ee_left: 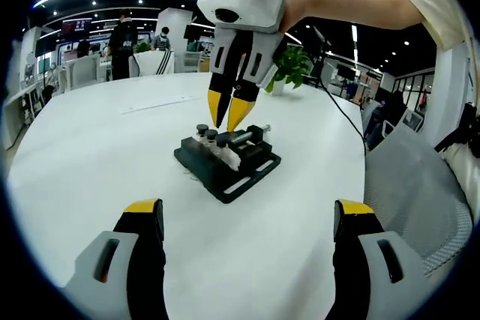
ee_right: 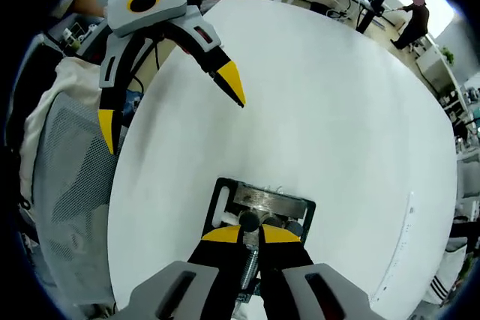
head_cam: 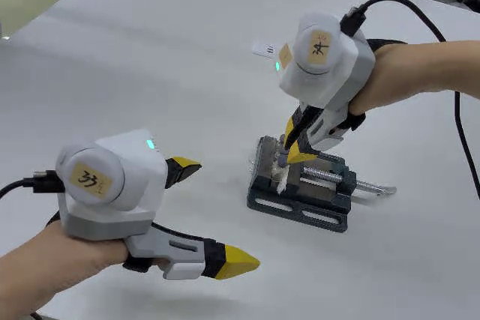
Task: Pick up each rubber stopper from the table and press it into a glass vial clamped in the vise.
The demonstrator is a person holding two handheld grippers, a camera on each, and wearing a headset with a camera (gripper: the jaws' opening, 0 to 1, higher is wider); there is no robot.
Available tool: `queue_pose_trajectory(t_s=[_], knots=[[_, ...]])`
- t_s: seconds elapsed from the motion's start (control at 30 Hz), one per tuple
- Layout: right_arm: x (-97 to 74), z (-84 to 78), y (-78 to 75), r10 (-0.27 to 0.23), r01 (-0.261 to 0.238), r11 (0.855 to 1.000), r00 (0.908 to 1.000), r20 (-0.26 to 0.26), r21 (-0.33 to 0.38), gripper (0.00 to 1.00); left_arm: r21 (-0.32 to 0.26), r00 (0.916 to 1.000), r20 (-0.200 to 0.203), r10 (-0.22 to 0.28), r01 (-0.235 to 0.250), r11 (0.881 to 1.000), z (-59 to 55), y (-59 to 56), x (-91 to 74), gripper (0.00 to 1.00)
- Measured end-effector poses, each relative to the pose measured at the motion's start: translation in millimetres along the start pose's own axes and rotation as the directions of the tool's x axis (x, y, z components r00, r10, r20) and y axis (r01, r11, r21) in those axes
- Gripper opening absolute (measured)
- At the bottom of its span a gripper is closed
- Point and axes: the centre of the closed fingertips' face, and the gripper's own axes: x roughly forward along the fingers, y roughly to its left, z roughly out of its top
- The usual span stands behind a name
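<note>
A dark bench vise [head_cam: 300, 201] [ee_left: 234, 170] [ee_right: 223, 201] stands on the white table and clamps a row of small glass vials [ee_left: 212, 140], each with a dark rubber stopper on top. My right gripper [head_cam: 294, 148] [ee_left: 227, 114] [ee_right: 251, 234] points down over the vise with its yellow tips drawn together, right at one stopper [head_cam: 282, 160] [ee_right: 249, 220]. I see nothing held between its tips. My left gripper [head_cam: 214, 211] [ee_left: 247, 211] [ee_right: 169, 106] hovers wide open and empty to the left of the vise.
The vise's screw handle [head_cam: 371, 187] sticks out to the right. A black cable [head_cam: 450, 80] trails from the right gripper. A small white label [head_cam: 264, 49] lies farther back. A mesh chair [ee_left: 420, 185] stands at the table's edge, and people sit beyond it.
</note>
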Motion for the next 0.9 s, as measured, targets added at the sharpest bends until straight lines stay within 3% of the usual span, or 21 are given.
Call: queue_pose_trajectory(t_s=[0.3,0.9], knots=[[4.4,2.9,3.3,0.011,-0.011,1.0,0.9998,0.018,0.026,0.0,-0.001,1.0,-0.004,0.0,0.0,1.0,-1.1,1.6,-1.5,0.93],[10.6,0.2,2.4,0.021,-0.021,0.999,0.9998,0.007,0.038,0.0,-0.012,1.0,-0.009,0.0,0.0,1.0,-4.6,0.3,0.1,0.93]])
